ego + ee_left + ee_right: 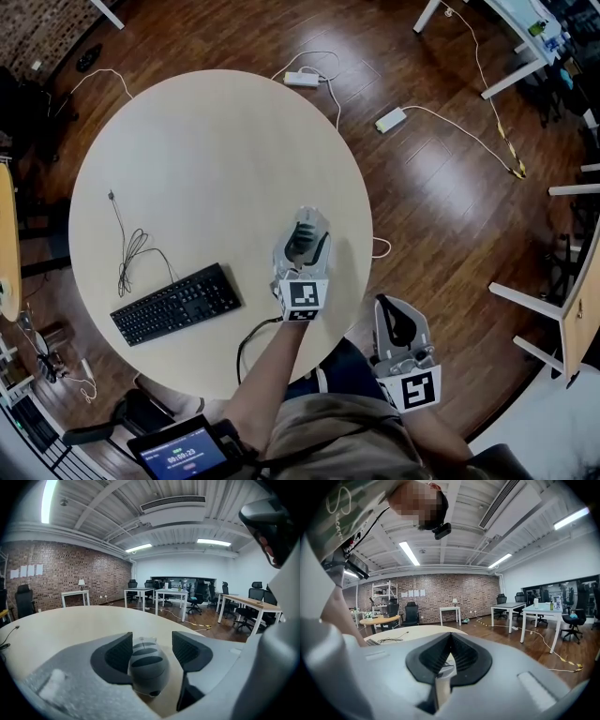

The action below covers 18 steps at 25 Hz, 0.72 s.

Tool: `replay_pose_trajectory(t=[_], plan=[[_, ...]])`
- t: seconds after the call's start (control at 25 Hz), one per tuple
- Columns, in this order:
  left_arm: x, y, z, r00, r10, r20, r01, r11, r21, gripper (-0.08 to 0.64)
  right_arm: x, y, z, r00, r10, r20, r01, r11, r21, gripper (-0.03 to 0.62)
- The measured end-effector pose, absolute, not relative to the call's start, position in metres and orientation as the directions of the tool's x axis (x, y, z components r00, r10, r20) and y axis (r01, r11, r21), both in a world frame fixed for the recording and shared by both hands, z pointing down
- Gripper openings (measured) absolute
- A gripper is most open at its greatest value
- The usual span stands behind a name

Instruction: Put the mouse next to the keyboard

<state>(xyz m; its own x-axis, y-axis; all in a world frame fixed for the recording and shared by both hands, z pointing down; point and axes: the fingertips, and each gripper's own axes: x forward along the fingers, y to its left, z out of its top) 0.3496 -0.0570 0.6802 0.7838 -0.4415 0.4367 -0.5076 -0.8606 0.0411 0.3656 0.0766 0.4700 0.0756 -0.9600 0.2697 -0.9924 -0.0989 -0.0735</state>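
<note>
Left gripper (305, 227) (150, 645), striped grey mouse (301, 240) (148, 666) between parted jaws.
The mouse lies on the round desk (206, 150), against one jaw pad with a gap to the other, well right of the black keyboard (176, 304). Right gripper (396, 321) (450, 656): jaws pressed together, empty, off the desk edge.

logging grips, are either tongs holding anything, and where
Nothing gripped: the mouse sits between the open left tongs, gap on one side. Right tongs shut, empty.
</note>
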Motion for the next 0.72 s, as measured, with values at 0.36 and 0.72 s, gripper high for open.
replay_pose_trajectory(t=[0.36, 0.72], plan=[[0.348, -0.043, 0.624, 0.820, -0.444, 0.362, -0.491, -0.870, 0.046, 0.273, 0.376, 0.073, 0.456, 0.111, -0.970, 0.218, -0.993, -0.115, -0.009, 0.005], [0.326, -0.038, 0.534, 0.833, -0.513, 0.210, -0.537, -0.840, 0.077, 0.272, 0.363, 0.063, 0.433, 0.088, -0.983, 0.162, -0.996, -0.087, 0.017, 0.005]])
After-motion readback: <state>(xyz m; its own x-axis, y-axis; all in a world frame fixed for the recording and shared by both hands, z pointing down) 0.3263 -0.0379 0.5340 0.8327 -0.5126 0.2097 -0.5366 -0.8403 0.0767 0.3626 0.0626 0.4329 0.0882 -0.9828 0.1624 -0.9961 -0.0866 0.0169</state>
